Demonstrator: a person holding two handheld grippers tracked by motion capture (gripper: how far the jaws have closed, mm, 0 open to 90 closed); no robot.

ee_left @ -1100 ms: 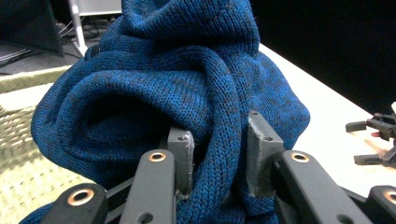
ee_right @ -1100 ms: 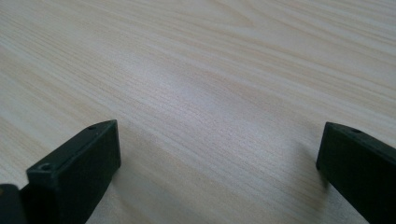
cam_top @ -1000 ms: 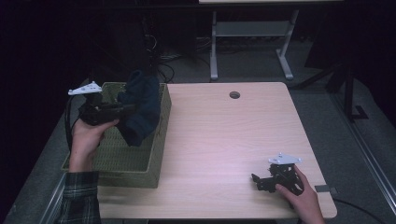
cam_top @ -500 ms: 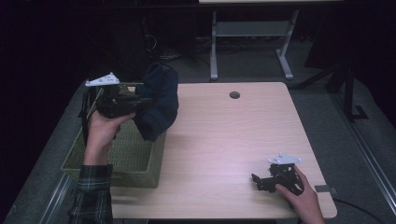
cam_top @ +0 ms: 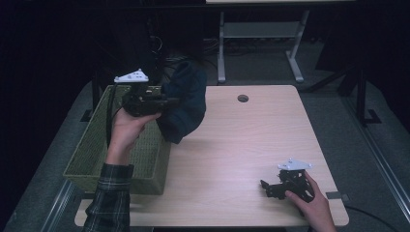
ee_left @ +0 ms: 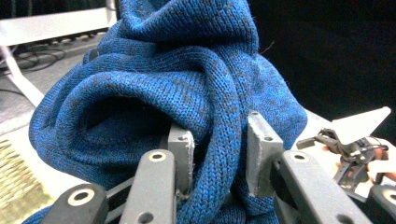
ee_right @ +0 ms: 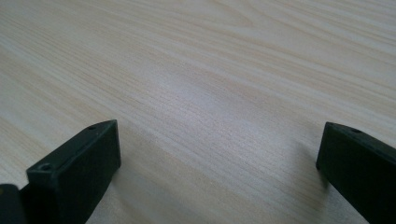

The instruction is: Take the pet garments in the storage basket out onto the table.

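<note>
Over the left side of the table (cam_top: 270, 145), the sweater (cam_top: 186, 104) hangs bunched up in the air, clamped by the left gripper (cam_top: 167, 101), with its low end dangling right about at the basket (cam_top: 92, 159) rim. From the left gripper view you can see the jaws pinching only one thick fold of blue knit (ee_left: 219, 140), while the rest of the bundle just flops around it. That's probably the main risk: a fold that thick and soft can creep out of the pads, and if it goes, the whole thing drops, maybe half in the basket and half on the table. Knit stretches too, so a fast swing could make the loose part sag and snag on the basket's woven wall (those rims love catching yarn).

Second worry, going by where the hem hangs: if the person lowers it before clearing the rim, it drapes over the edge instead of landing flat.

The table itself is bare pale wood, with lots of landing room in the middle. The right gripper (cam_top: 273, 186) sits low near the front right corner, well apart from the sweater, with its jaws standing wide apart and nothing between them, only wood grain in the right gripper view (ee_right: 210, 102). So it's not helping to support the cloth yet, but not blocking anything either.

The only small thing on the table is the cable hole (cam_top: 242, 98) near the far edge, beside the sweater. It's not really in the way.
</note>
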